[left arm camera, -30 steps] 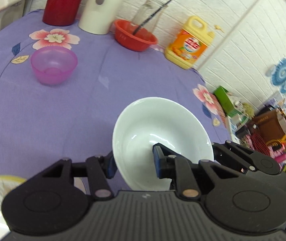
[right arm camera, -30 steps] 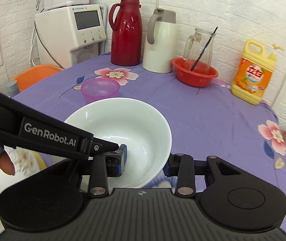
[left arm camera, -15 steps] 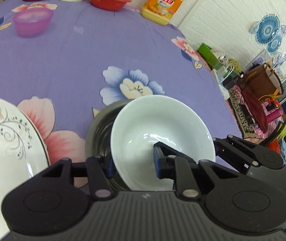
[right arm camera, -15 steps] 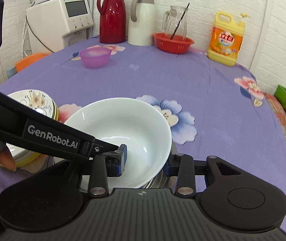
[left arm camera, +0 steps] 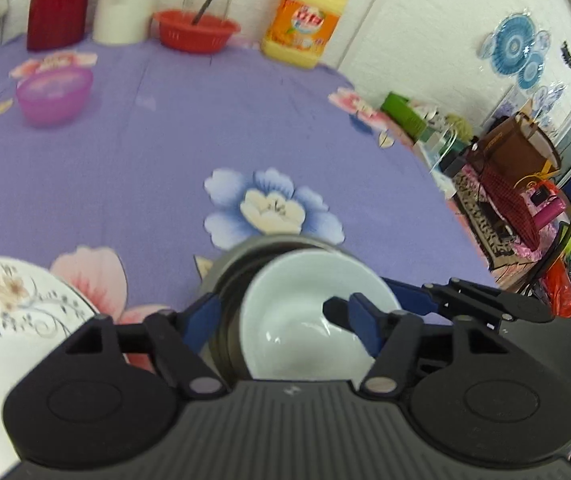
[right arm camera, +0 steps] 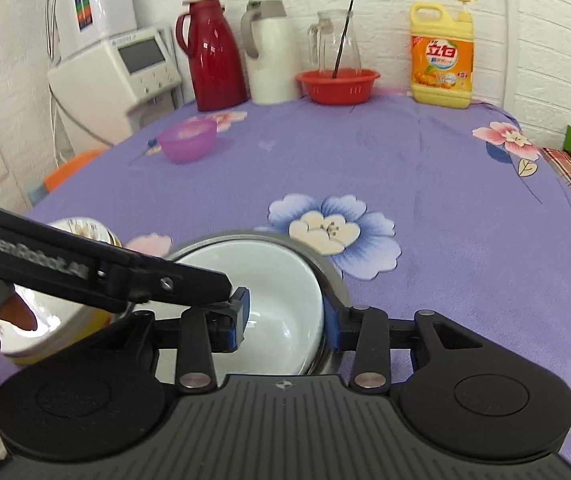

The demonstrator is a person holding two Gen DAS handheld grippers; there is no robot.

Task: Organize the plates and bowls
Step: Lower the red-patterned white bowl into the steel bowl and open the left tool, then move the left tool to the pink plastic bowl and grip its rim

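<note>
**White bowl nested in steel bowl; both claws parted**

White bowl (left arm camera: pixel 305 320) sits inside steel bowl (left arm camera: pixel 227 276) on purple cloth (left arm camera: pixel 165 160). Left gripper (left arm camera: pixel 281 320): jaws just opened, pads off the rim, nothing gripped. Right gripper (right arm camera: pixel 285 316): jaws spread either side of the white bowl's wall, no clamp seen. Floral plate stack (left arm camera: pixel 13 312) just beside steel bowl; pink bowl (right arm camera: pixel 187 140) well apart.

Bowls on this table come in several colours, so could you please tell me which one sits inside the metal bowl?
The white bowl, nested in the grey metal bowl; the purple bowl stands alone farther back.
</note>
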